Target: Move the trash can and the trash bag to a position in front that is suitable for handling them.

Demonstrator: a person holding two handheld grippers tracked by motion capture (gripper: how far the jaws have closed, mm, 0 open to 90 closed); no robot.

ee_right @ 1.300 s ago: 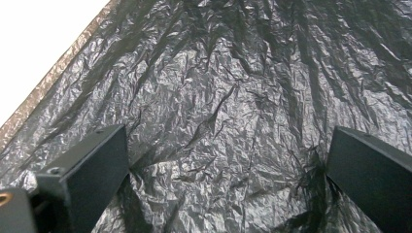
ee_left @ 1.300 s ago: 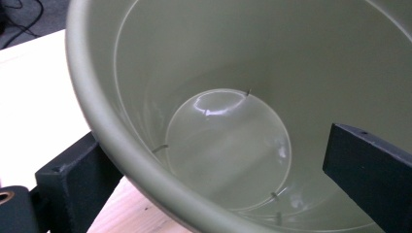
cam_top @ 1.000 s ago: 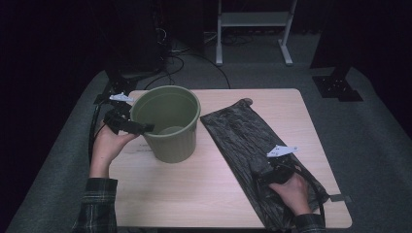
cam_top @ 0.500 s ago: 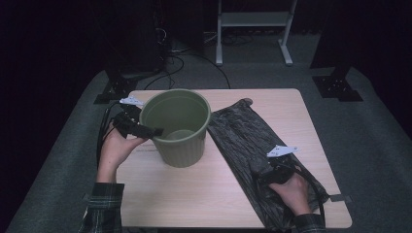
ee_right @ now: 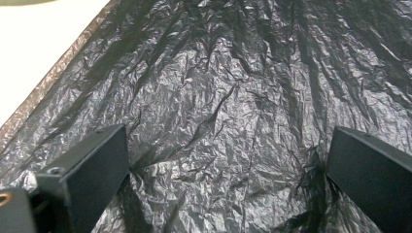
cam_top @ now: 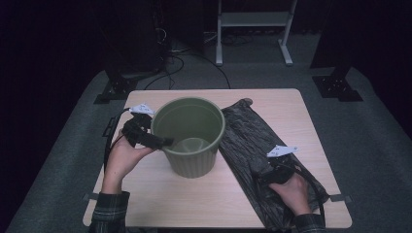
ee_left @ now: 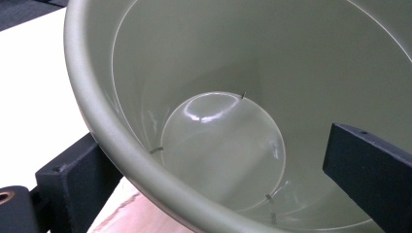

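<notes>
The bucket (cam_top: pixel 190 138) hides the tip of the left tool (cam_top: pixel 163 142) in the high view. In the left gripper view the picture's edges cut off most of the bucket's rim, and its outer wall cannot be seen. The right hand (cam_top: pixel 290 190) covers much of the right tool (cam_top: pixel 265 175). The black plastic bag (ee_right: pixel 233 111) runs past every edge of the right gripper view, and the bucket covers part of its left edge on the surface (cam_top: pixel 204 204).
</notes>
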